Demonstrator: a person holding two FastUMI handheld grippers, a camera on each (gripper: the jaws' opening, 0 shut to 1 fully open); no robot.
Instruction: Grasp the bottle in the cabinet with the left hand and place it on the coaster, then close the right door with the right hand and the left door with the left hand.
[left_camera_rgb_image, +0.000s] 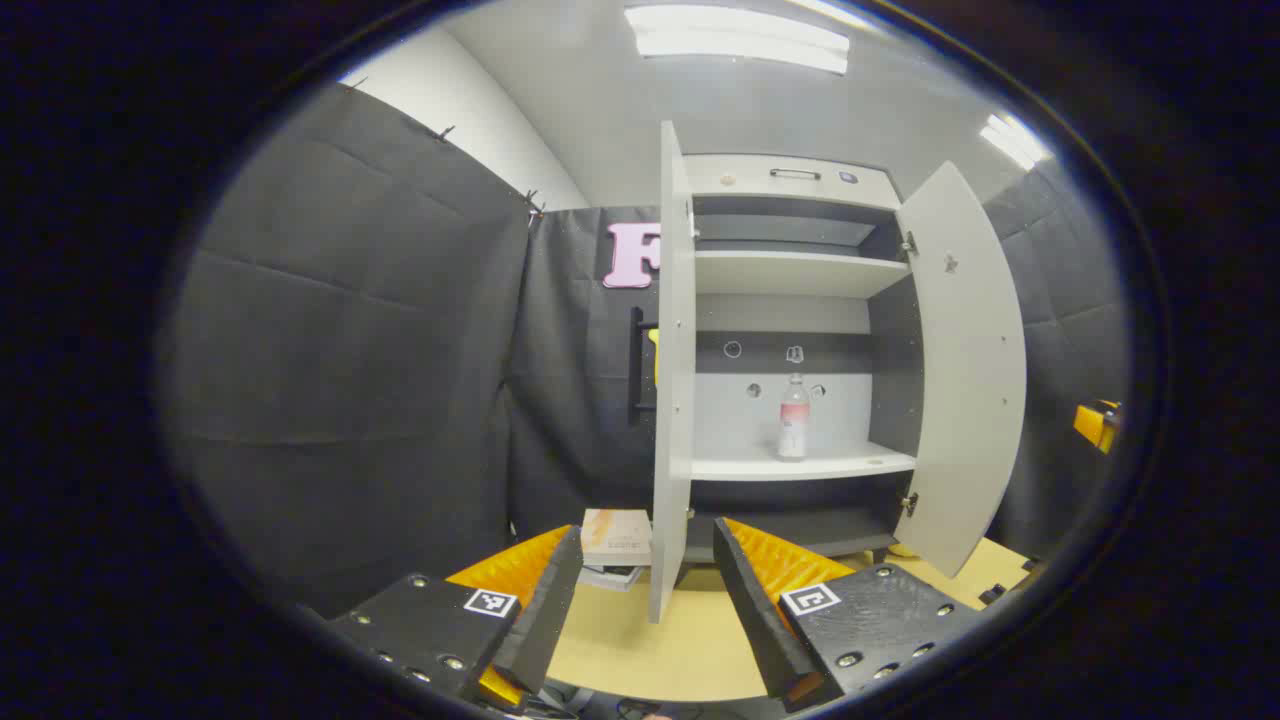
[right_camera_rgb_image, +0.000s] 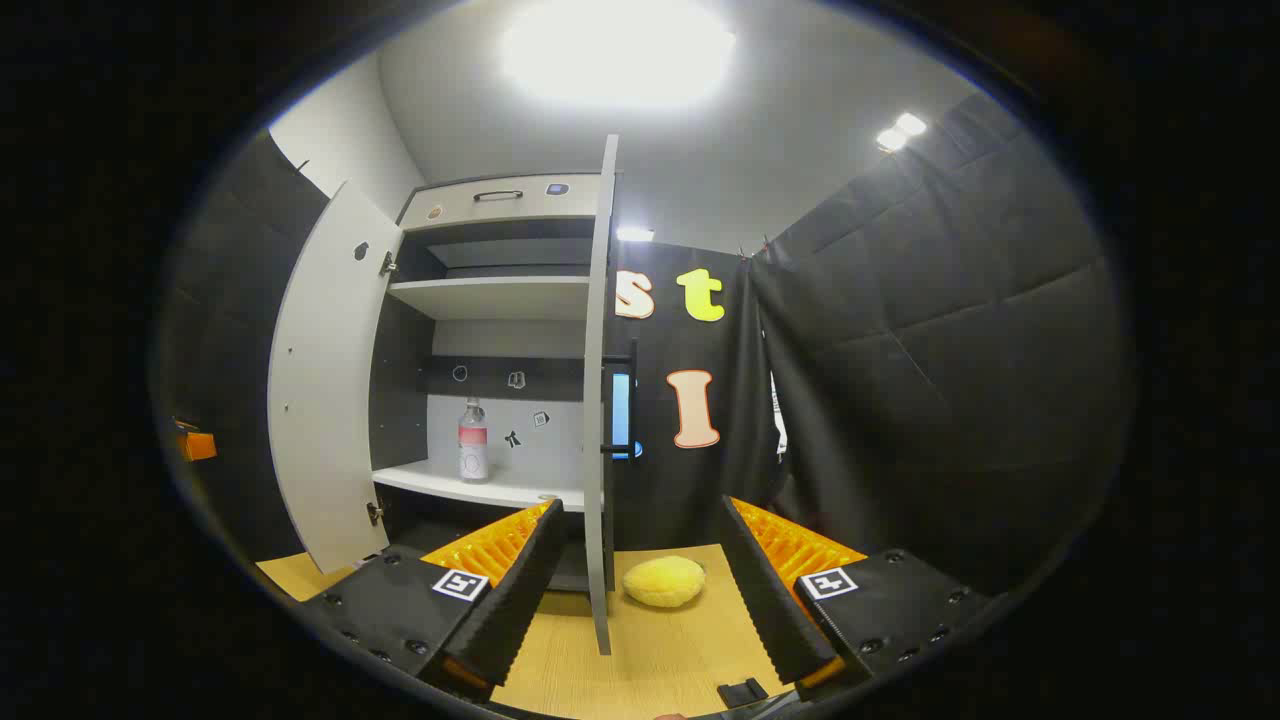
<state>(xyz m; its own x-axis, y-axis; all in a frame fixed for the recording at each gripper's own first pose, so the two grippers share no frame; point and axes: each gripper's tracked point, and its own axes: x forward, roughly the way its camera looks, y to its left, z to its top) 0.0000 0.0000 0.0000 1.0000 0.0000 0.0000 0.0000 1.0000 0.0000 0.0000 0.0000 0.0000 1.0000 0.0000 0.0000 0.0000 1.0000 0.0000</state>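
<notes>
A clear bottle (left_camera_rgb_image: 793, 417) with a pale label stands upright on the lower shelf of the white cabinet (left_camera_rgb_image: 800, 465), whose two doors both hang open. The same bottle (right_camera_rgb_image: 472, 440) shows in the right gripper view. A round yellow coaster (right_camera_rgb_image: 664, 580) lies on the wooden table just right of the right door (right_camera_rgb_image: 597, 400), seen edge-on. The left door (left_camera_rgb_image: 672, 380) is edge-on in the left gripper view. My left gripper (left_camera_rgb_image: 648, 540) is open and empty, well short of the cabinet. My right gripper (right_camera_rgb_image: 641, 512) is open and empty too, near the right door's edge.
A stack of books (left_camera_rgb_image: 615, 545) sits on the table (left_camera_rgb_image: 690, 650) left of the left door. The swung-out right door (left_camera_rgb_image: 965, 370) and left door (right_camera_rgb_image: 320, 390) flank the shelves. A small black object (right_camera_rgb_image: 742, 692) lies at the table's near edge. Black cloth walls stand close around.
</notes>
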